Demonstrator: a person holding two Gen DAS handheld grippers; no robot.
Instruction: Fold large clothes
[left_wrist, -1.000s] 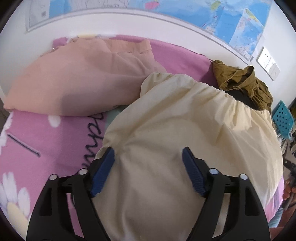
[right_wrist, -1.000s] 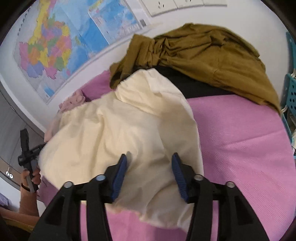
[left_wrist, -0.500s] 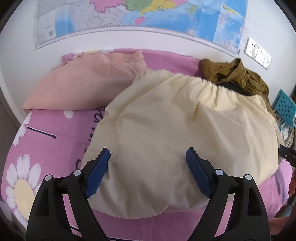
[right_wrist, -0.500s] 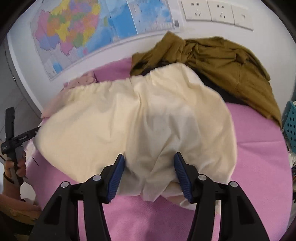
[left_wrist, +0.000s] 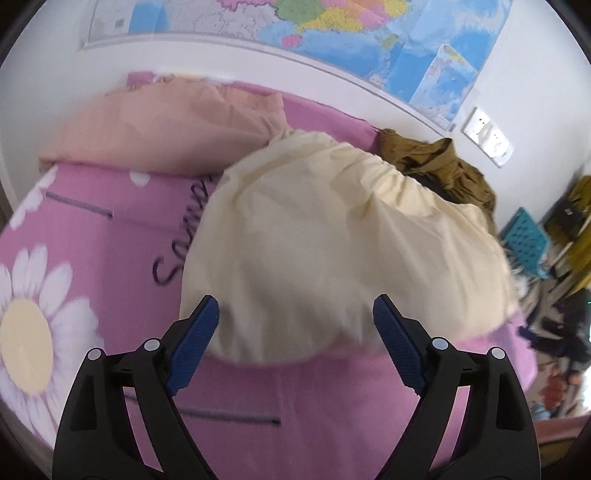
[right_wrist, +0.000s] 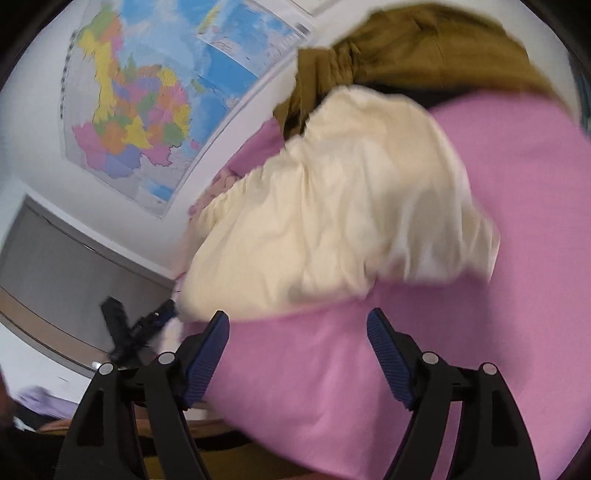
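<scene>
One cream-yellow garment (left_wrist: 332, 236) lies in a soft, rumpled heap on the pink bed (left_wrist: 110, 229), gathered edge toward the wall, near hem bulging toward us. It's clear of both tools. The left hand-held gripper (left_wrist: 295, 321) hovers just over the near hem, jaws spread wide, nothing pinched, cloth showing between the blue pads (left_wrist: 195, 339) but not touching them. The right hand-held gripper (right_wrist: 297, 332) has just been opening its jaws, and they stand released over bare pink sheet, the garment's edge (right_wrist: 332, 206) lying just beyond the tips, nothing between them.

So where are we? Looks like a release between folds, and the pile is still lumpy, far from a neat rectangle. To do this step well: pick two matching corners of the near hem, bite only the layers wanted, lift evenly so the fabric doesn't twist, and smooth the trapped air out before the next crease.

Around it: a peach garment (left_wrist: 155, 133) lies behind on the left, touching the cream one, and an olive-brown garment (left_wrist: 443, 166) is bunched at the far right against the wall. The sheet carries a big white daisy print (left_wrist: 33, 321) and dark script. A coloured wall map (left_wrist: 332, 37), white sockets (left_wrist: 487, 136) and a teal perforated basket (left_wrist: 524, 236) frame the room.
</scene>
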